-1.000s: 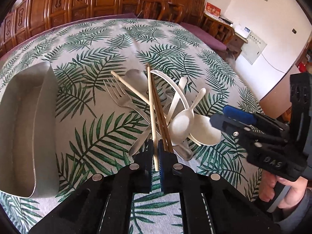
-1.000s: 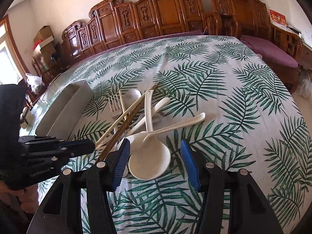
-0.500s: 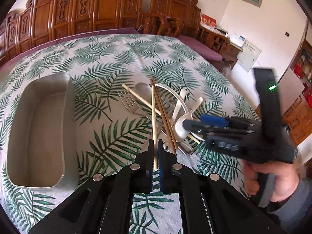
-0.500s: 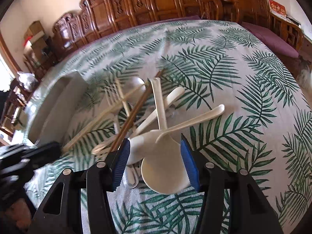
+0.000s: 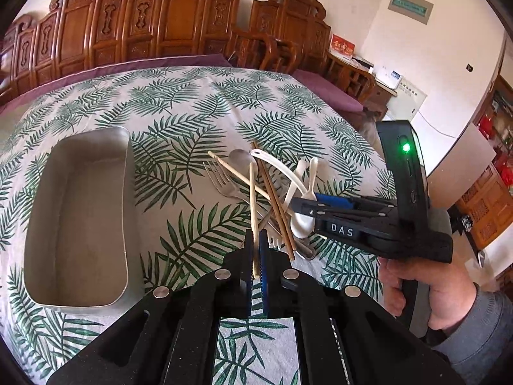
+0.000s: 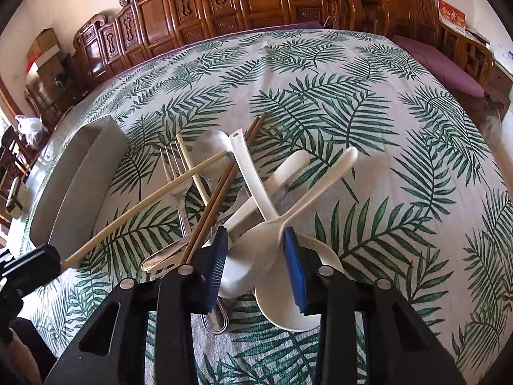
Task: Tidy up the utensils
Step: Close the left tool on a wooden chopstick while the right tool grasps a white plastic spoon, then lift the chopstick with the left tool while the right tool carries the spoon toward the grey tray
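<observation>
A pile of utensils lies on the leaf-print tablecloth: white spoons, brown chopsticks, metal forks and a metal spoon. My left gripper is shut on a pale chopstick, its far end raised over the pile; it also shows in the right wrist view. My right gripper is open, its jaws either side of the white spoon bowls. It also shows in the left wrist view. An empty metal tray sits left of the pile.
Carved wooden chairs line the far side of the table. A purple bench cushion runs along the right. The tray also shows in the right wrist view.
My left gripper has lifted and drawn back with the pale chopstick, bringing the whole tray into view. My right gripper has moved down and forward over the white spoons.
</observation>
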`<action>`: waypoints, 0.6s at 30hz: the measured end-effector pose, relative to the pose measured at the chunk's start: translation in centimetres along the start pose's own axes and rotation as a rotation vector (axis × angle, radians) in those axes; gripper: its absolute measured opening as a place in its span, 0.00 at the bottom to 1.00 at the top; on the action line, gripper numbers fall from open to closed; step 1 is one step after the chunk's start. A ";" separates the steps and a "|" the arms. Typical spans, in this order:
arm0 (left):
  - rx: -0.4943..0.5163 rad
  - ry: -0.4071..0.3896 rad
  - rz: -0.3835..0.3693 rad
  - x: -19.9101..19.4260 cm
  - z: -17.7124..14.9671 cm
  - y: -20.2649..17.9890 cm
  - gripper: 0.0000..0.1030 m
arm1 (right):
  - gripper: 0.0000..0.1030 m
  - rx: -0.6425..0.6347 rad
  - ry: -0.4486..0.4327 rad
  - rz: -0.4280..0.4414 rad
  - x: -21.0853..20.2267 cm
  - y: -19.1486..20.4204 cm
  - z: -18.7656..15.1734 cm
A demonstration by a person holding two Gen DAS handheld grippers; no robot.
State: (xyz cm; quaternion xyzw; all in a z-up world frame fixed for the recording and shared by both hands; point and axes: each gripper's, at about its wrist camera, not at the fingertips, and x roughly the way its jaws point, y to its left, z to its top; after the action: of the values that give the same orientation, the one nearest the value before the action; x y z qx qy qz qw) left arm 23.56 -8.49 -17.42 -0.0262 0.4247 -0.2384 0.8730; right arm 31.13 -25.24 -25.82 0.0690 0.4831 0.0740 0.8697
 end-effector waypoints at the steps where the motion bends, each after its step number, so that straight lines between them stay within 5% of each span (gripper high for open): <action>1: 0.000 -0.003 0.000 -0.1 0.0 0.0 0.02 | 0.32 -0.001 -0.001 -0.003 0.0 0.1 0.0; 8: -0.001 -0.033 0.000 -1.6 0.4 0.2 0.00 | 0.09 -0.007 -0.010 0.006 -1.5 0.4 0.1; 18: 0.006 0.036 0.026 0.6 -0.2 1.3 0.00 | 0.05 -0.050 -0.057 0.033 -4.7 0.9 0.3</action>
State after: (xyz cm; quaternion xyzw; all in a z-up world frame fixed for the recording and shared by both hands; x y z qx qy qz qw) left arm 24.24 -7.62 -18.34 -0.0138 0.4400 -0.2288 0.8683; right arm 28.92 -25.30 -21.62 0.0573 0.4547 0.0987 0.8833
